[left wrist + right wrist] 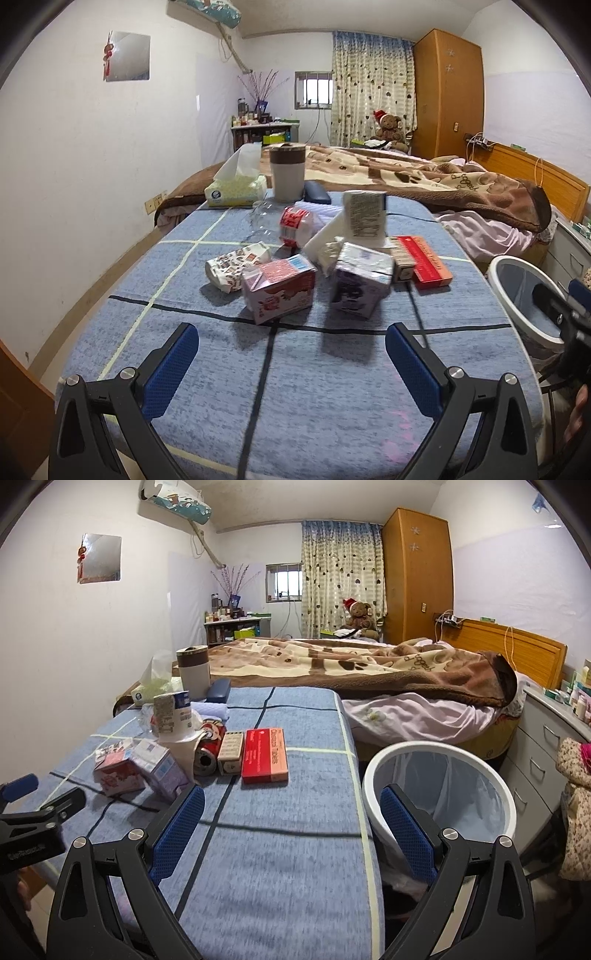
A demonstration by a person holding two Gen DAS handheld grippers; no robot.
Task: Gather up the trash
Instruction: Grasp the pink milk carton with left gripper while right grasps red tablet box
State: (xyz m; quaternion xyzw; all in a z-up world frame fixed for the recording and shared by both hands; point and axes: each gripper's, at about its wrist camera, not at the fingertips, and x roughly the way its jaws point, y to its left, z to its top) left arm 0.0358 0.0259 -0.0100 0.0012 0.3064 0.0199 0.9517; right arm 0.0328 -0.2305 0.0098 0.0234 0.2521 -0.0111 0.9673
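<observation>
Both grippers are hovering empty, fingers spread wide: left gripper (pixel 291 354) facing the trash pile, right gripper (pixel 291 827) nearer the bin (pixel 373 771). Pink carton (pixel 280 291) is lying closest, left of the purple carton (pixel 360 282); red box (pixel 265 755) sits between pile and bin. I'd take the pink carton across its narrow faces, light squeeze. Bin is lined and looking empty.
</observation>
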